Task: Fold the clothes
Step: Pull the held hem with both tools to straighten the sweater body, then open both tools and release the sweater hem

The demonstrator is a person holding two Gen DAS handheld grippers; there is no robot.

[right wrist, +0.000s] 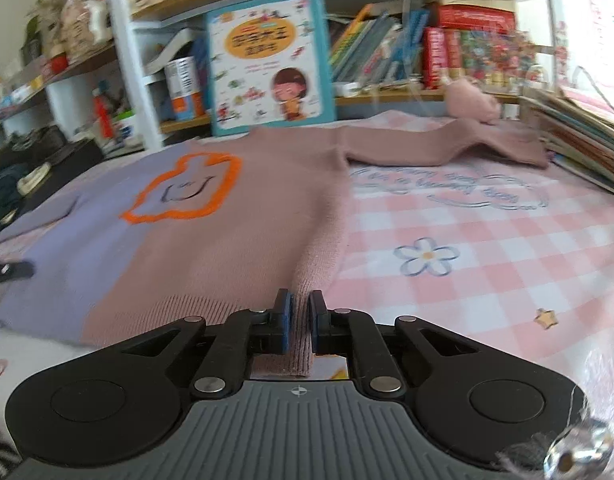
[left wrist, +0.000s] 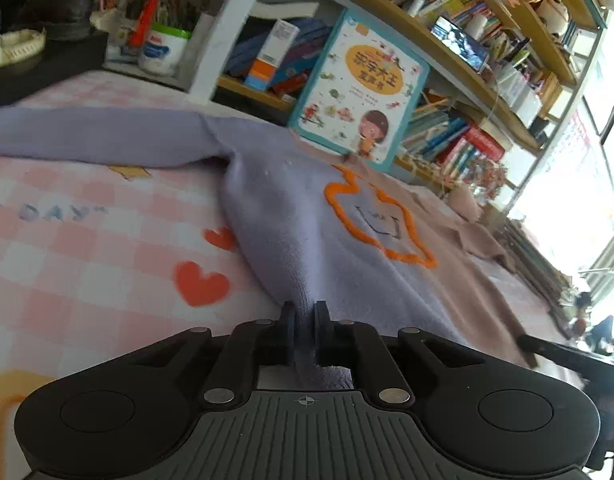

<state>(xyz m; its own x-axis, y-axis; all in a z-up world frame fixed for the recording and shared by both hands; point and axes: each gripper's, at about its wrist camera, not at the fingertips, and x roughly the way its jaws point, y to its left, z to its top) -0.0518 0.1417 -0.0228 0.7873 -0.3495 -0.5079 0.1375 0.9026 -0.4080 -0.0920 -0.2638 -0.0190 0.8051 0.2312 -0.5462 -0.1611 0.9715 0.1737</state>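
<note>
A two-tone knit sweater (right wrist: pixel 227 232) lies spread on the pink checked bedsheet (right wrist: pixel 487 248), lilac on one half and dusty pink on the other, with an orange outlined figure (right wrist: pixel 183 192) on the chest. My right gripper (right wrist: pixel 301 322) is shut on the ribbed hem at the pink corner. In the left wrist view, my left gripper (left wrist: pixel 305 326) is shut on the lilac hem corner of the sweater (left wrist: pixel 291 216). The lilac sleeve (left wrist: pixel 99 136) stretches away to the left; the pink sleeve (right wrist: pixel 447 140) stretches to the right. The left gripper's tip (right wrist: pixel 7 271) shows at the right wrist view's left edge.
A children's picture book (right wrist: pixel 267 64) leans against the bookshelf (right wrist: pixel 427 52) behind the sweater. A stack of books (right wrist: pixel 579 144) lies at the right of the bed. A pen tub (left wrist: pixel 163 46) and dark clutter (left wrist: pixel 47 40) sit at the far left. A pink plush toy (right wrist: pixel 471 102) rests near the shelf.
</note>
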